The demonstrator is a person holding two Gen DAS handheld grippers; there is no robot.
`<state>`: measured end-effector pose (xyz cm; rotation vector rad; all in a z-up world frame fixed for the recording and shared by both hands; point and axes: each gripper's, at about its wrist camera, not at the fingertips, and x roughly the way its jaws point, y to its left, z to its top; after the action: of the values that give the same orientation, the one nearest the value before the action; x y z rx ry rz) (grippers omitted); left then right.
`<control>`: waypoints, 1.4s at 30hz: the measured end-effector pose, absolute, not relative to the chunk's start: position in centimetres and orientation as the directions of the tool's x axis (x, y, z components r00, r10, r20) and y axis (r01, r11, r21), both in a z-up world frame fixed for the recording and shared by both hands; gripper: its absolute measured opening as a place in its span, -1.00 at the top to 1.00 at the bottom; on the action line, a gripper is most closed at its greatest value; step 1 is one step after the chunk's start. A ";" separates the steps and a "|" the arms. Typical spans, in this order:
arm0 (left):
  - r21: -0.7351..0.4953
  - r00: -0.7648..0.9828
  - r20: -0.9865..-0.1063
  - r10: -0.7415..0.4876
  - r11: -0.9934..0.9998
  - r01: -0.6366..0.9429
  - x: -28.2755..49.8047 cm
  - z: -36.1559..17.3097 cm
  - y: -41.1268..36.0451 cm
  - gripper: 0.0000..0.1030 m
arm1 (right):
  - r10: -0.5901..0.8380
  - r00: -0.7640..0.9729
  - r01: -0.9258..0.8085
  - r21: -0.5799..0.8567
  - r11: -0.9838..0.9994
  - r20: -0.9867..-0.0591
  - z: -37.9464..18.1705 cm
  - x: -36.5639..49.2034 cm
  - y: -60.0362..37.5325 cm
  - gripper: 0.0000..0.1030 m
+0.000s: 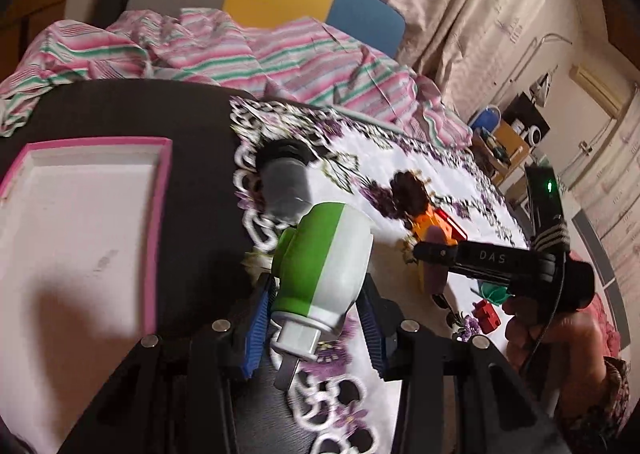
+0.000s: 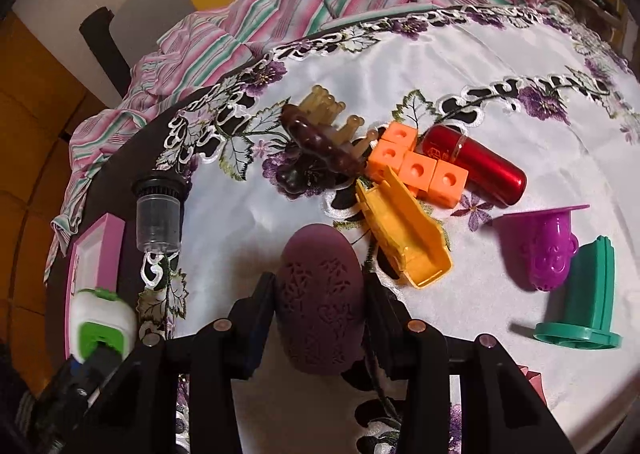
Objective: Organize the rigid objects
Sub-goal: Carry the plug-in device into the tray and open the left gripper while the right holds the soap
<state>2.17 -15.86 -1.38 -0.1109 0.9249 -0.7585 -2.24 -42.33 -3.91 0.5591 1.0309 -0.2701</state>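
Note:
My left gripper (image 1: 316,294) is shut on a green-and-white plug-shaped object (image 1: 324,270), held above the table's dark edge, just right of a pink-rimmed white tray (image 1: 80,222). The plug also shows in the right wrist view (image 2: 102,318). My right gripper (image 2: 320,294) is shut on a dark purple textured egg-shaped object (image 2: 320,302), over the white floral tablecloth (image 2: 440,54). A clear grey cup with a black cap (image 2: 158,214) lies near the cloth's left edge, also in the left wrist view (image 1: 286,182).
On the cloth lie a brown hair claw (image 2: 320,134), orange cubes (image 2: 416,166), a red cylinder (image 2: 476,162), a yellow scoop (image 2: 404,234), a purple mould (image 2: 548,250) and a green piece (image 2: 588,298). A striped sheet (image 1: 240,50) lies behind the table.

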 end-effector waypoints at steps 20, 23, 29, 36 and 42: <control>-0.353 0.490 -0.730 -0.476 0.877 0.327 9.9 -3.0 -3.8 0.20 | 0.079 0.579 0.351 0.336 0.874 -0.811 -2.1 -2.2 -40.2 0.16; -0.342 0.490 -0.748 -0.447 0.893 0.292 11.5 -3.6 -2.7 0.20 | 0.071 0.606 0.316 0.322 0.892 -0.792 -1.3 -2.3 -39.4 0.16; -0.315 0.484 -0.787 -0.383 0.924 0.217 14.3 -5.0 -1.2 0.20 | 0.142 0.618 0.286 0.389 0.876 -0.773 -1.1 -2.4 -37.2 0.16; -0.304 0.499 -0.789 -0.359 0.933 0.190 16.2 -5.3 -0.5 0.19 | 0.233 0.641 0.167 0.429 0.887 -0.732 0.9 -1.4 -32.4 0.16; -0.294 0.529 -0.777 -0.341 0.940 0.173 16.9 -4.7 -0.2 0.08 | 0.312 0.639 0.067 0.455 0.888 -0.703 2.5 0.2 -28.2 0.16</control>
<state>16.87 -0.17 -4.74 -0.1898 0.9669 -0.3088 0.20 -28.25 2.52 0.4715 0.8744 0.1455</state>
